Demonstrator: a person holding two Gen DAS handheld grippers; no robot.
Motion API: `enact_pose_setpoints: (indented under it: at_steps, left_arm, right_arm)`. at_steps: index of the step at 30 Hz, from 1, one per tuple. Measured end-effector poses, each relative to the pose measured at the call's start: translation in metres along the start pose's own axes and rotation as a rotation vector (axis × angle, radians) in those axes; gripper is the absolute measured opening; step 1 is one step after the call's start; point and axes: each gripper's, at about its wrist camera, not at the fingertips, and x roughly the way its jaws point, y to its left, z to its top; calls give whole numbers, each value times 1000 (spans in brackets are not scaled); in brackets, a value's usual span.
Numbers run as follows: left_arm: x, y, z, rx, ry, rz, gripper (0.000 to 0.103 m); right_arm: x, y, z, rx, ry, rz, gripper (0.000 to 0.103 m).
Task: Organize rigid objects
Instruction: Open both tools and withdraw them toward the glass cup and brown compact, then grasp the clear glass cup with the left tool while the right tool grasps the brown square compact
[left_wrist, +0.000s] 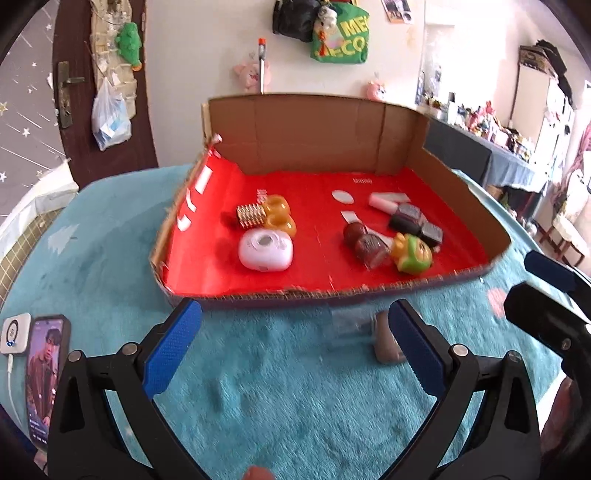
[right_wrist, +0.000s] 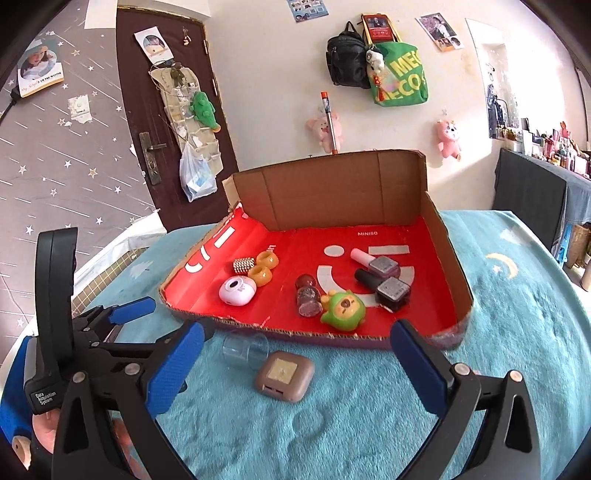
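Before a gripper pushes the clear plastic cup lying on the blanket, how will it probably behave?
The clear plastic cup lies on its side, so it may roll. It looks thin and light, so it could skid. The brown square case close beside it might block it.

Three nail polish bottles, two orange rings, perhaps one clear cup.

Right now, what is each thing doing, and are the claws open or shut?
Left claw: open, empty.
Right claw: open, empty.
Clear plastic cup: lying on its side on the blanket.
Brown square case: flat on the blanket, outside the tray.
Cardboard tray: open-topped, holding toys and nail polish bottles.
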Motion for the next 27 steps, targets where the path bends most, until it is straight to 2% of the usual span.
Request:
enact_pose_setpoints:
  at_steps: [7, 16, 20, 27]
  left_arm:
    - [11, -14, -16, 21, 66, -44, 103]
    - [37, -12, -18, -21, 138, -28, 103]
    - [48, -9, -17, -31, 148, -1, 103]
    - [66, -5, -6, -64, 175, 3, 103]
  right_arm:
    - [-6, -10, -13, 17, 15, -28, 103]
    - [-5, -34, -24, 58, 46, -78, 103]
    - [6, -34, -29, 54, 80, -77, 103]
    - [26, -29, -37, 31, 141, -78, 103]
